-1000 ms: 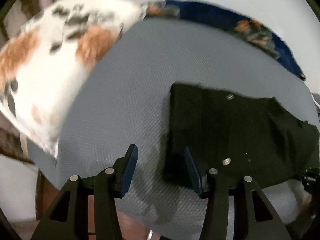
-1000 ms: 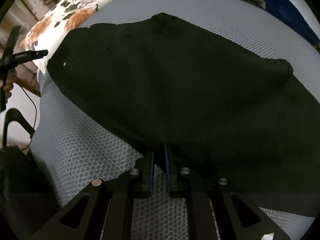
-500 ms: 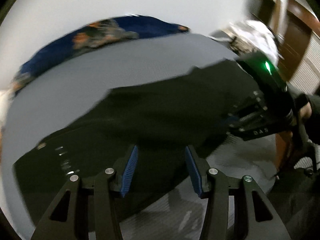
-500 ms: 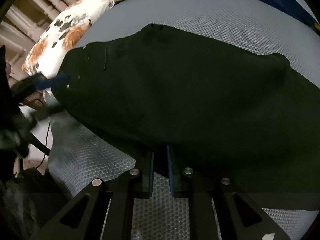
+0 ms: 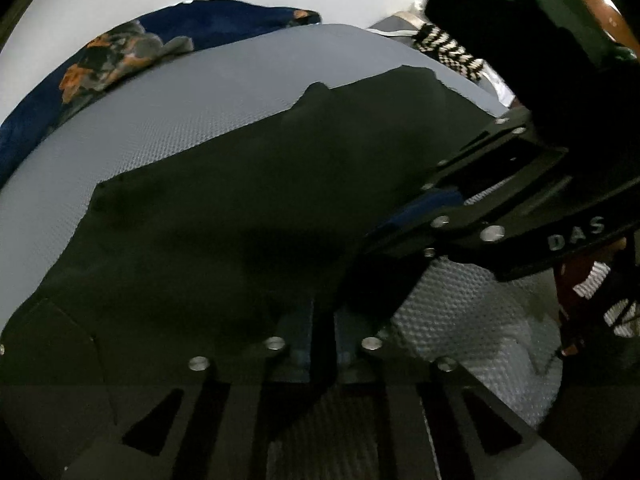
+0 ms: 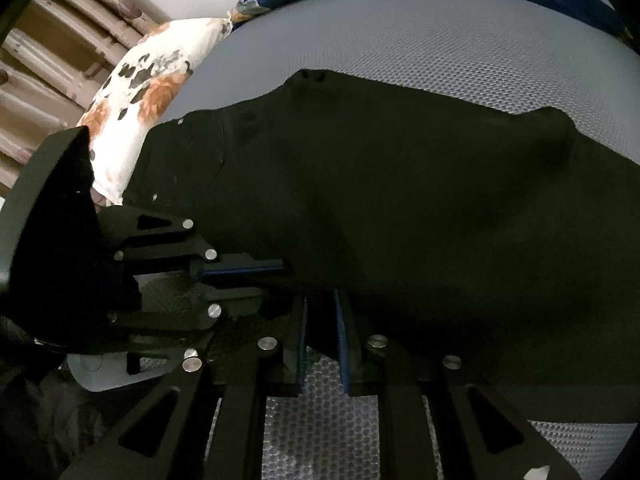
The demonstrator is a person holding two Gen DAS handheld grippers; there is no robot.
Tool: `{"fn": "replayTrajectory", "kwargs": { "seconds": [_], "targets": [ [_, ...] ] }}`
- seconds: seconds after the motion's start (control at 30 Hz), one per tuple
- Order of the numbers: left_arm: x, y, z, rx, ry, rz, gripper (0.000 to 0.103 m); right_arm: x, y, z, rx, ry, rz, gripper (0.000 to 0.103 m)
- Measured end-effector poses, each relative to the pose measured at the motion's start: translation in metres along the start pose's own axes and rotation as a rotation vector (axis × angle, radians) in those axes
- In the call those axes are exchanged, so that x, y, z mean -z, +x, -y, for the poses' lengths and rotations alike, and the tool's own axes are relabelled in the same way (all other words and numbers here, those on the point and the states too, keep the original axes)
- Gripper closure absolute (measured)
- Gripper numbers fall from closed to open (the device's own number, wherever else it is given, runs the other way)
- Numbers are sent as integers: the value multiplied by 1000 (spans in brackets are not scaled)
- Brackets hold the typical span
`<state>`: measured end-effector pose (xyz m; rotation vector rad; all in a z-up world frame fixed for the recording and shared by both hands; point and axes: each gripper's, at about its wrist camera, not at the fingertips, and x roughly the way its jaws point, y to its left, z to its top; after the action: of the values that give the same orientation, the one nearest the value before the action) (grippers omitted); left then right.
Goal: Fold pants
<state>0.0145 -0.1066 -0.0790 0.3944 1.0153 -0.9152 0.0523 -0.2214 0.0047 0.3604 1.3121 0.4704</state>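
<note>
There is one pair of black pants (image 6: 400, 208), lying on one grey mesh mattress (image 6: 460, 52). Two grippers are in view, the left gripper (image 6: 244, 278) and the right gripper (image 6: 320, 320). One floral pillow (image 6: 136, 104) and one blue patterned blanket (image 5: 132, 52) lie at the edges.

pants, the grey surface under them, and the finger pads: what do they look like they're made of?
Pants: black woven cloth, matte, soft creases, small metal rivets; weave too dark to tell.
Grey surface: mesh fabric with a honeycomb texture, probably a mattress cover.
Finger pads: blue ribbed strips, likely rubber or foam, set in rigid matte-black fingers, probably plastic, with metal pins.
</note>
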Motion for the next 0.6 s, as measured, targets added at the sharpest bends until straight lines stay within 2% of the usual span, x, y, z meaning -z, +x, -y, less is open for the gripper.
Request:
{"fn": "replayTrajectory", "kwargs": {
  "seconds": [0.07, 0.17, 0.27, 0.33, 0.4, 0.47, 0.6],
  "targets": [
    [-1, -1, -5, 4, -22, 3, 97, 3, -15, 12, -1, 31, 44, 73],
    [2, -4, -4, 12, -36, 8, 98, 8, -44, 47, 22, 128, 129, 72],
    [1, -3, -4, 5, -36, 9, 98, 20, -75, 101, 94, 296, 229, 72],
    [2, -2, -5, 8, -42, 9, 98, 33, -97, 139, 170, 437, 303, 69],
    [1, -2, -6, 9, -52, 10, 98, 44, -111, 169, 206, 548, 351, 67],
    [1, -3, -5, 1, -49, 10, 97, 49, -115, 189, 231, 617, 365, 63],
    [1, -1, -6, 2, -61, 8, 97, 53, -110, 222, 221, 721, 367, 62]
  ]
}}
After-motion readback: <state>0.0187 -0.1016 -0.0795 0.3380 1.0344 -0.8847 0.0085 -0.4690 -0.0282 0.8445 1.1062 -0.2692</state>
